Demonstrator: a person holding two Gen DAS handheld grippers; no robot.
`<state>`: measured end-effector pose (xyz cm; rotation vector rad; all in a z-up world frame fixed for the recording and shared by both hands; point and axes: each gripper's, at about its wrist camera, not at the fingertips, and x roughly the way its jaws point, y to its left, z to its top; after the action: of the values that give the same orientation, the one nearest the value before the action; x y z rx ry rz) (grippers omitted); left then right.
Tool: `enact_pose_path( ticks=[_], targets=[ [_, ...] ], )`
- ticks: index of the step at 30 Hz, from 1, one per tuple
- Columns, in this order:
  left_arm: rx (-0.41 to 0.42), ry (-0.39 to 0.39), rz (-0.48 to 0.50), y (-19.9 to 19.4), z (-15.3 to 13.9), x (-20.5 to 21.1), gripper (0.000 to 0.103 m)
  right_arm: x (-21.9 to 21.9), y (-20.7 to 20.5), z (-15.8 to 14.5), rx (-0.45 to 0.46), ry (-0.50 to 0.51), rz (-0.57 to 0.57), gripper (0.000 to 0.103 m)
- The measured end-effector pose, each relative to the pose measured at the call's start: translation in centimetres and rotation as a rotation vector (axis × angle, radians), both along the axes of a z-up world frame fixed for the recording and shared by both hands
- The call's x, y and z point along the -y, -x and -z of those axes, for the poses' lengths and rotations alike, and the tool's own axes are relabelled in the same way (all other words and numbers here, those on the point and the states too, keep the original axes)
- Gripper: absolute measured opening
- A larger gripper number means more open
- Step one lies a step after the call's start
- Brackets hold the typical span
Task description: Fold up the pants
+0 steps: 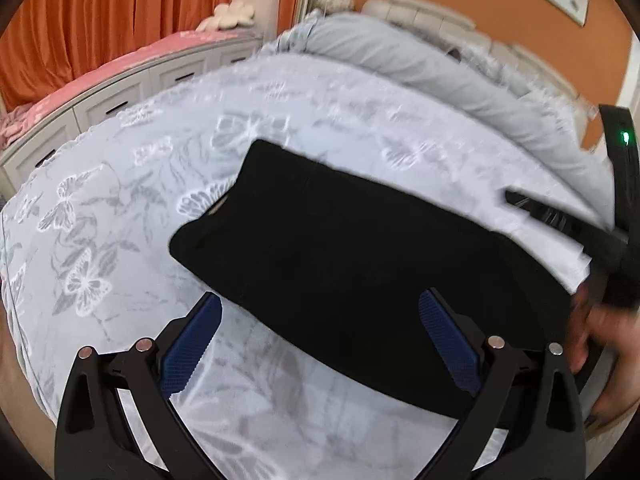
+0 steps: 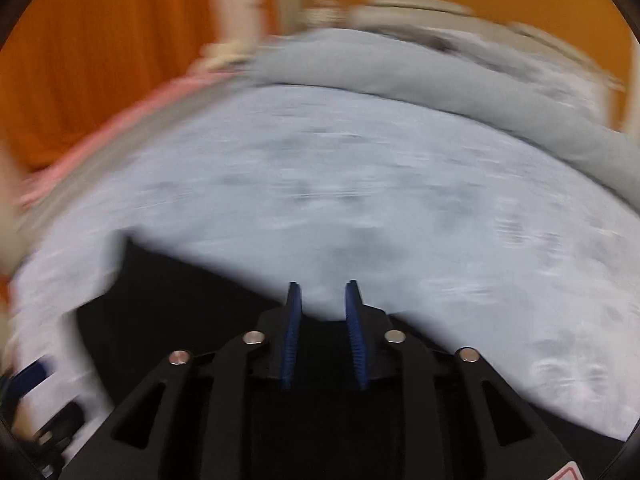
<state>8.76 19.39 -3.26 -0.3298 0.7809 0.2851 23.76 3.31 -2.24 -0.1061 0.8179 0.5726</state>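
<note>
Where bedspread [image 1: 280, 128] lies flat, folded pants [image 1: 360, 264] rest.

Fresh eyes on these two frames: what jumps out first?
The black pants, folded into a dark slab, lie mid-bed on the pale butterfly sheet. The left tool stands wide open at their near edge. The right tool is narrowly open with nothing clearly between its pads, in a blurred view; orange curtains glow behind.

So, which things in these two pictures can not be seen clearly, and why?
- Right wrist view: the bedsheet pattern is smeared by motion blur.
- Right wrist view: the right gripper frame covers most of the black pants.
- Left wrist view: the hand at the right edge is blurred and cut off.
- Left wrist view: the pants' right end passes under the left gripper frame.
</note>
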Motion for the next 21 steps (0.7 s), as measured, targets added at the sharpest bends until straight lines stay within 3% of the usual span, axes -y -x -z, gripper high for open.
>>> enact_pose_path(
  ticks=[3, 7, 11, 15, 17, 18, 19, 20, 21],
  targets=[
    [0.098, 0.082, 0.032, 2.4, -2.1, -0.2, 0.097, -4.3, 3.7, 0.7, -0.034, -0.005, -0.235, 0.047],
    [0.212, 0.053, 0.048, 6.6, -3.8, -1.0, 0.098, -8.9, 4.6, 1.7, -0.075, -0.028, -0.412, 0.05],
    [0.176, -0.053, -0.018, 9.4, -2.0, -2.0, 0.098, -12.6, 4.5, 2.6, -0.115, -0.018, -0.507, 0.052],
    [0.13, -0.022, -0.062, 10.0, -0.6, -3.8, 0.098, -17.6, 7.7, 4.0, -0.065, 0.107, -0.634, 0.067],
    [0.143, -0.035, -0.081, 10.2, -0.8, -4.0, 0.098, -19.3, 9.0, 4.8, -0.016, 0.174, -0.674, 0.067],
    [0.147, -0.048, -0.087, 10.6, -0.8, -3.8, 0.098, -20.3, 9.6, 5.4, 0.012, 0.215, -0.692, 0.061],
    [0.146, -0.062, -0.085, 10.5, -0.8, -3.6, 0.098, -21.1, 9.7, 5.9, 0.036, 0.251, -0.687, 0.02],
    [0.142, -0.066, -0.077, 10.4, -0.8, -3.5, 0.098, -21.6, 9.3, 6.2, 0.037, 0.277, -0.666, 0.009],
    [0.141, -0.067, -0.072, 10.6, -0.7, -3.4, 0.098, -21.8, 8.5, 5.9, 0.025, 0.253, -0.633, 0.006]
  ],
)
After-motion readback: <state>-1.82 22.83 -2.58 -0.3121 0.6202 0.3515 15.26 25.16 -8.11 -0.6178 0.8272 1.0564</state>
